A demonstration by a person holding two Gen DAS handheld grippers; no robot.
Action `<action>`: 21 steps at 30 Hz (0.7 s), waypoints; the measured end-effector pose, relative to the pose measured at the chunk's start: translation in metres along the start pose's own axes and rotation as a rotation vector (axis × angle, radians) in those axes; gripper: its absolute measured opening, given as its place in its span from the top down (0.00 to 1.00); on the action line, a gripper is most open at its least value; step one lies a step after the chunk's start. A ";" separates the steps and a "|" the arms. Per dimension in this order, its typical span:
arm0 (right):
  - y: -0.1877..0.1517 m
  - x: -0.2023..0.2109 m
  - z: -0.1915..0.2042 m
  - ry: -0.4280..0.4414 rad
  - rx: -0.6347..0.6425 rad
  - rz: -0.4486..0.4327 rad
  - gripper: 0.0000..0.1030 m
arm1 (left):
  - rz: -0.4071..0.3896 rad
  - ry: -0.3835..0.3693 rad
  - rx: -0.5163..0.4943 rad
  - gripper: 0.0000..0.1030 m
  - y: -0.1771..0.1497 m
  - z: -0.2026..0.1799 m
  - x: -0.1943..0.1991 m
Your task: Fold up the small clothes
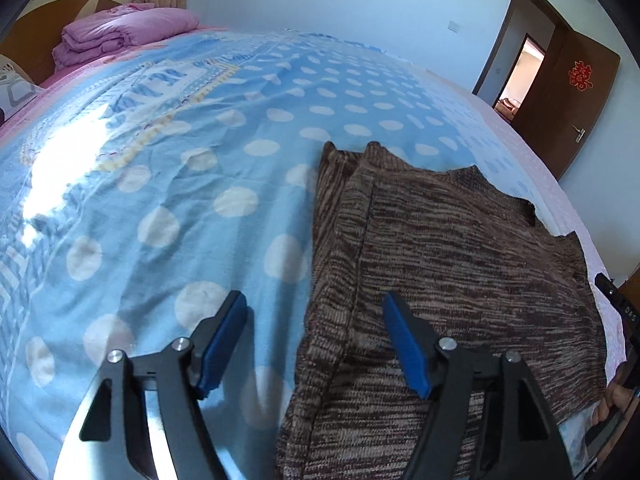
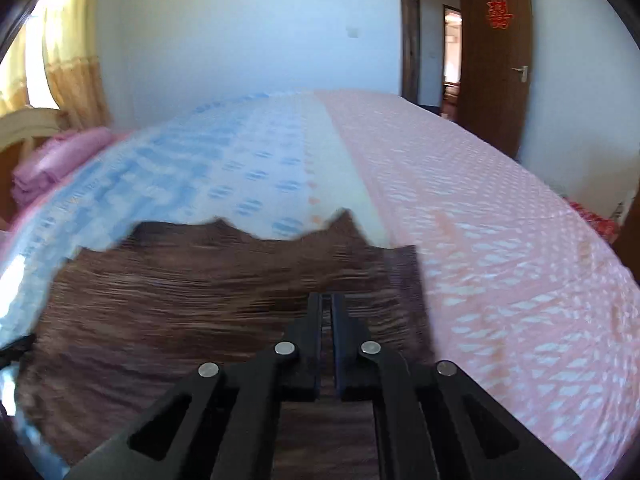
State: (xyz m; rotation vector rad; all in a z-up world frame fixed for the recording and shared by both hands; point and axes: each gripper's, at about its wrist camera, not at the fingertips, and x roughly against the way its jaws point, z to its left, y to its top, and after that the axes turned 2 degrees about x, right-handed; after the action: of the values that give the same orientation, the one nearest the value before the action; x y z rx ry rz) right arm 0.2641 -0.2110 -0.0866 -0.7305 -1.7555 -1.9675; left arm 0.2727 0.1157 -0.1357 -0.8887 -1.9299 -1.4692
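Note:
A brown striped knit garment (image 1: 460, 248) lies flat on the bed, with one lengthwise strip folded along its left side. My left gripper (image 1: 313, 300) is open and hovers just above that left edge: one blue pad (image 1: 224, 340) over the bedcover, the other over the knit, nothing between them. In the right wrist view the same garment (image 2: 180, 300) fills the lower left, blurred. My right gripper (image 2: 328, 298) is shut low over the garment's right part. Whether any cloth is pinched between its fingers does not show.
The blue polka-dot bedcover (image 1: 180, 160) spreads left of the garment; a pink patterned sheet (image 2: 500, 260) lies to its right. A folded pink quilt (image 1: 120, 36) sits by the headboard. A brown door (image 1: 576, 100) stands open beyond the bed. A hand (image 1: 612, 400) shows at the right edge.

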 end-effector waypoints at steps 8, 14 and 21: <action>-0.026 -0.028 0.107 0.225 0.128 0.125 0.96 | -0.006 -0.029 0.006 0.25 -0.003 0.002 0.000; -0.031 -0.038 0.098 0.290 0.053 0.106 0.96 | -0.008 -0.117 0.036 0.26 -0.004 0.009 0.003; -0.035 -0.036 0.095 0.301 0.037 0.094 0.96 | -0.001 -0.167 0.029 0.59 -0.006 0.002 0.005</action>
State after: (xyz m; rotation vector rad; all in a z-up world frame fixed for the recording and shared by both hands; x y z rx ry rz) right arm 0.2816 -0.1143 -0.1295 -0.4667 -1.5461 -1.8654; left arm 0.2652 0.1176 -0.1361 -1.0260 -2.0662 -1.4025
